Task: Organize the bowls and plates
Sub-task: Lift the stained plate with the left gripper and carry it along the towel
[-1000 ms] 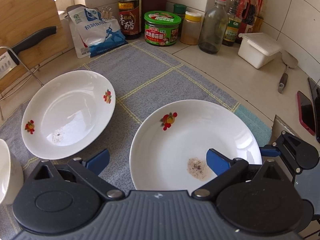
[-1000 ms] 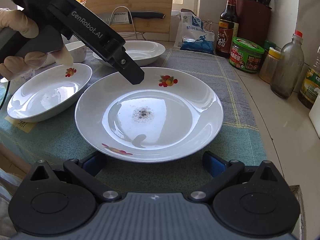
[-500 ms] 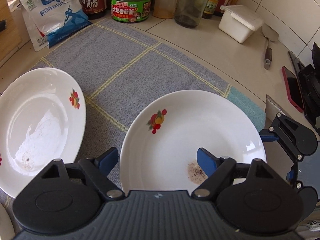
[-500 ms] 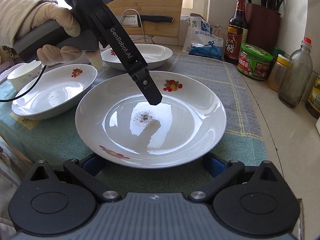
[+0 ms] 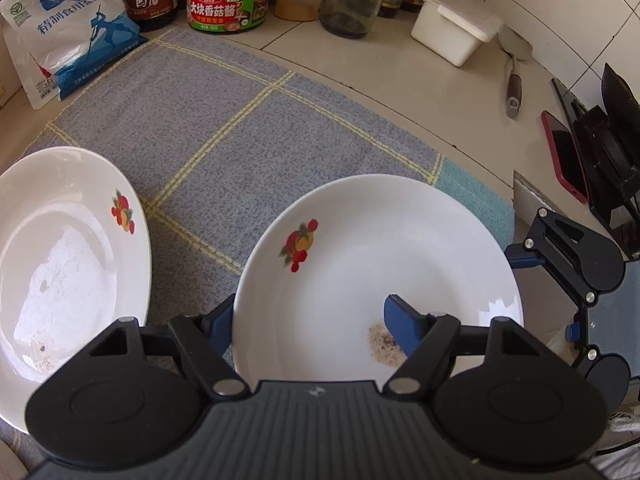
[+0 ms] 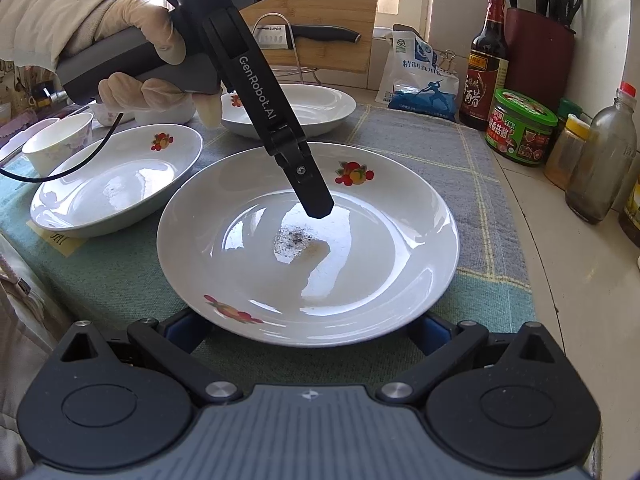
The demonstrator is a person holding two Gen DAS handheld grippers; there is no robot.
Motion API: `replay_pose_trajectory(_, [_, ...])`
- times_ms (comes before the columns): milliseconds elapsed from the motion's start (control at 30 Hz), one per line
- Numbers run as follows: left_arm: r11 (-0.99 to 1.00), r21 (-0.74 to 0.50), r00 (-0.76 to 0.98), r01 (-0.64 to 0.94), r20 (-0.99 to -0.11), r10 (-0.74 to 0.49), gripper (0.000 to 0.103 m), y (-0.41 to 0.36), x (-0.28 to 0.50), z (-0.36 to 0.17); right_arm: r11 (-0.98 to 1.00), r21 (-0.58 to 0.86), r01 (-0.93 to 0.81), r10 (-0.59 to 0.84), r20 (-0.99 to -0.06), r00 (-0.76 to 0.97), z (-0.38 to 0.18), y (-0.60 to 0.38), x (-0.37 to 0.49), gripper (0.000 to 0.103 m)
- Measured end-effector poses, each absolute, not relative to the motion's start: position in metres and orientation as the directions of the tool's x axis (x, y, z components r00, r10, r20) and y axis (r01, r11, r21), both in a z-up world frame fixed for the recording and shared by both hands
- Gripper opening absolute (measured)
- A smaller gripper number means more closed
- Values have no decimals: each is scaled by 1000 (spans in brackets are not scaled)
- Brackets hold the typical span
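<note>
- A small white ceramic bowl with a faint flower pattern (image 6: 56, 144) stands at the far left edge of the grey-blue checked cloth (image 5: 240, 140). It is apart from the plates, probably waiting to be sorted with other bowls.
- Beside it lies a white deep plate with a red fruit print (image 6: 116, 184). It is empty and nothing touches it. A second white deep plate (image 6: 320, 108) lies further back, near the wooden board. I judge that one of them is where a stack will begin.
- A gloved hand (image 6: 136, 60) holds the left gripper (image 5: 308, 320), which points steeply down into the round white ceramic plate with red fruit prints (image 6: 380, 264).
- Its jaws are drawn together across the left side of this plate. One finger is inside the bowl of the plate, next to the patch of dark specks (image 6: 294, 238). The other is outside, partly hidden under the rim. So it seems to pinch the sloping wall, which is the only part thin enough to grasp.
- The plate itself rests flat on the cloth, in the middle, between both grippers.
- The right gripper (image 6: 308, 332) waits low at the near rim with its jaws spread wide. A blue pad is on each side, and neither presses on the plate. It is likely there to steady or to take the plate.
- At the right, a green-lidded jar (image 6: 520, 128) and bottles stand off the cloth, so a lifted plate should stay away from them.
</note>
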State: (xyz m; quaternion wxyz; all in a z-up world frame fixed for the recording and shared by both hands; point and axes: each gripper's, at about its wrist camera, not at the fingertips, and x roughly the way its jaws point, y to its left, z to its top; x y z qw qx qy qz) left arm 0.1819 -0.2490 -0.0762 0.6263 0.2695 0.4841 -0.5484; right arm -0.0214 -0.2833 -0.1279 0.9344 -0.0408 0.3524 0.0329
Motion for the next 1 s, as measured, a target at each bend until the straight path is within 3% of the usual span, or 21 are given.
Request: replay_pose_trajectory(1000, [230, -177, -29, 957, -847, -531, 75, -315, 227, -59, 997, -73, -24, -29, -644, 765, -107, -345, 24, 103])
